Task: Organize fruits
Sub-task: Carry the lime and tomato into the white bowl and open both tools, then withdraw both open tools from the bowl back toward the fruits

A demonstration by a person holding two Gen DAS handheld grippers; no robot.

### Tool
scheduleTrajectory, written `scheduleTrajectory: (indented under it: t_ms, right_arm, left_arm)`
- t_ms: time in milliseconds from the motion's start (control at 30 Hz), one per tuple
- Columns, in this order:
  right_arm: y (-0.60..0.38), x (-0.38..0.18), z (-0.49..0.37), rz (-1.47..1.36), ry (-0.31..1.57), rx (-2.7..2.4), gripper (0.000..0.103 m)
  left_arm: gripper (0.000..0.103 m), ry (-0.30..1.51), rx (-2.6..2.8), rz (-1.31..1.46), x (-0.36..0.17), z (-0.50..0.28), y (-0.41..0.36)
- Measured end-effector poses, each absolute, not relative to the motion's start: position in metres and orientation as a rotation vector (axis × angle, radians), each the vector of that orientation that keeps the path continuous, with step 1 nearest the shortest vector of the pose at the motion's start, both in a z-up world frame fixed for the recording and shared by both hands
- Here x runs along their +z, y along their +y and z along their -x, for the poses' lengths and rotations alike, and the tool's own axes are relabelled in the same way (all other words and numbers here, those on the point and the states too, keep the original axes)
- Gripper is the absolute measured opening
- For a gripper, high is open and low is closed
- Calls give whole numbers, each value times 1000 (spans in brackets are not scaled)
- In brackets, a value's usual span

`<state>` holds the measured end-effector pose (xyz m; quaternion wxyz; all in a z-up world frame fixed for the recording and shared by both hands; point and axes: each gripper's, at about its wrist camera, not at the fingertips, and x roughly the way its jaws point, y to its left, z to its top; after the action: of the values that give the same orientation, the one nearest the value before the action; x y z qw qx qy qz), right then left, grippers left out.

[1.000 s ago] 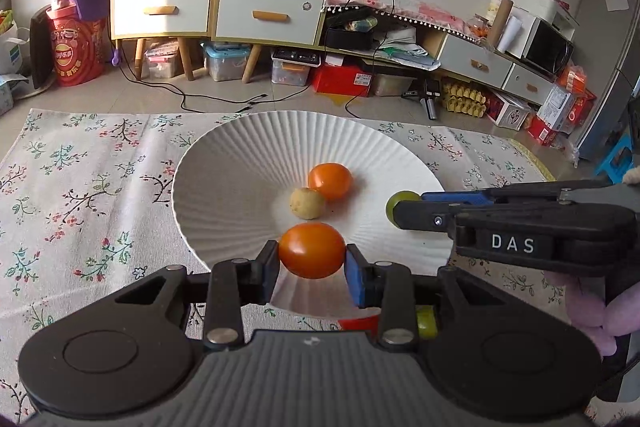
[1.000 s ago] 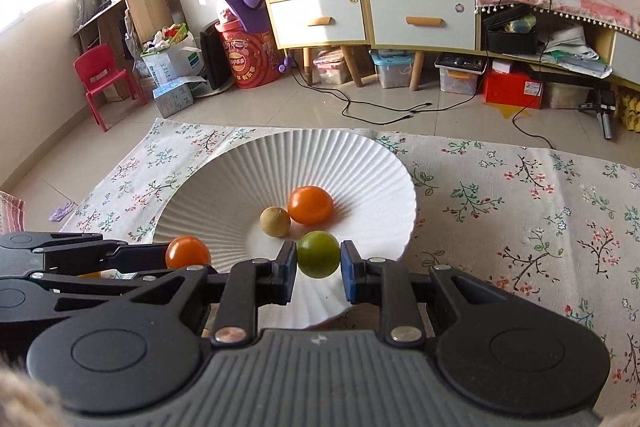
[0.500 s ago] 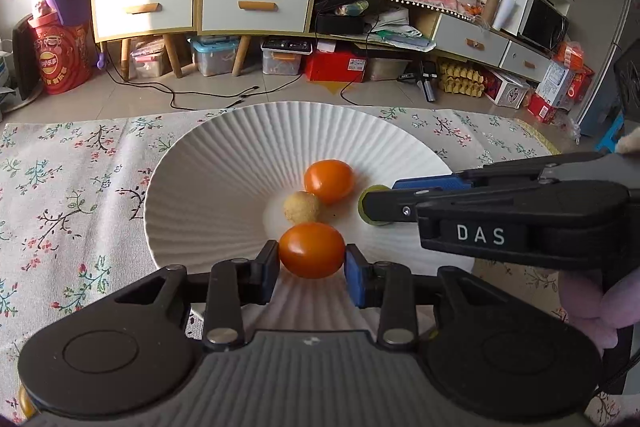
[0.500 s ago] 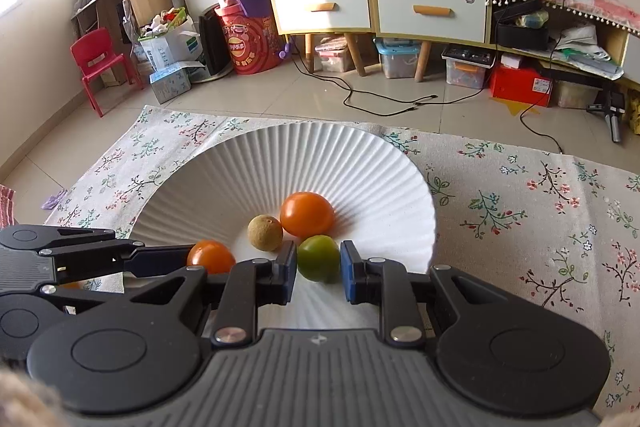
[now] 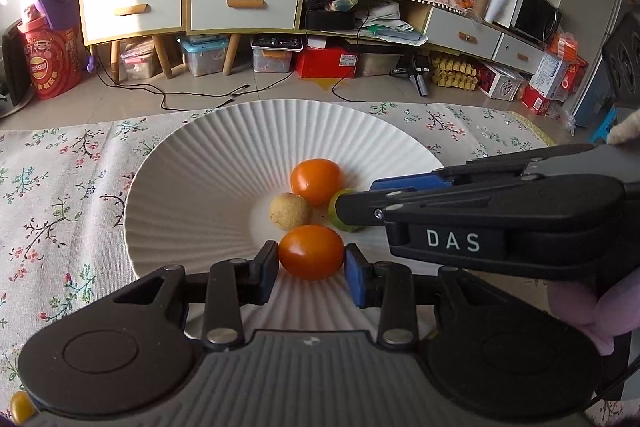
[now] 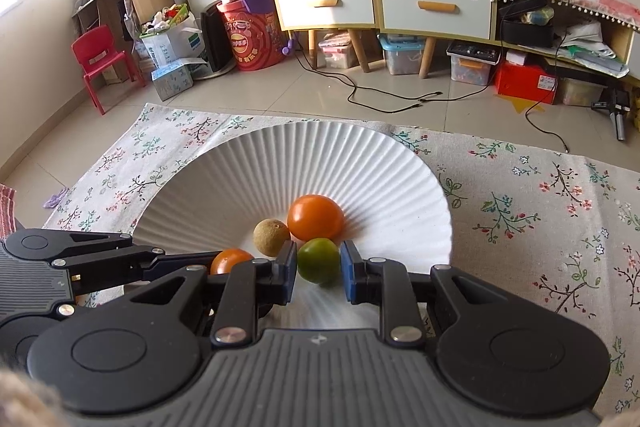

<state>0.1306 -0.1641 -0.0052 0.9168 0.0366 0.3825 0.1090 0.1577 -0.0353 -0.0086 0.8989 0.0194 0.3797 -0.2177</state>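
Fruits (image 6: 315,217): four, clustered low in the middle of a white ribbed plate (image 5: 200,187) that sits on a floral cloth (image 5: 60,187). The biggest is the far orange fruit (image 5: 316,181), glossy and slightly oval, lying free with its long axis roughly side to side. Next is the near orange fruit (image 5: 311,257), smooth and egg-shaped, with its long axis running straight across between the pads. The left gripper (image 5: 311,267) is clamped on its two ends, just above the plate's near slope. Next is the green fruit (image 6: 319,261), which is nearly round with no clear axis. It is down at the plate surface between the jaws of the right gripper (image 6: 319,273), which are easing open with the pads right at its sides. The smallest is the brown fruit (image 5: 290,211), dull, rough-skinned and round, touching the far orange fruit. The right gripper reaches in from the right side, beside the left one.
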Motion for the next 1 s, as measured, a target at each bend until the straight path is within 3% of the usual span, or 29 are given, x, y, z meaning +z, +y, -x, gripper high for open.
scheduleTrajectory:
  t_ms: [100,200,433,700,1000]
  right_arm:
    - [-166,-3,-128,-89,782,228,32]
    - [-168,1,-123,-94,769,213,34]
    - [-179,12,-106,-114,742,196,48]
    - [-187,21,-83,-119,716,160,63]
    - [-190,23,-59,-135,708,139,74]
  left_arm:
    - [41,774,-450,-42,-7,-155,-35]
    - [49,768,-452,-39,-5,-151,-34]
    - [59,757,-453,-38,1,-135,-28]
    - [82,713,-436,-38,15,-110,-20]
    - [91,711,-447,-77,20,-84,-17]
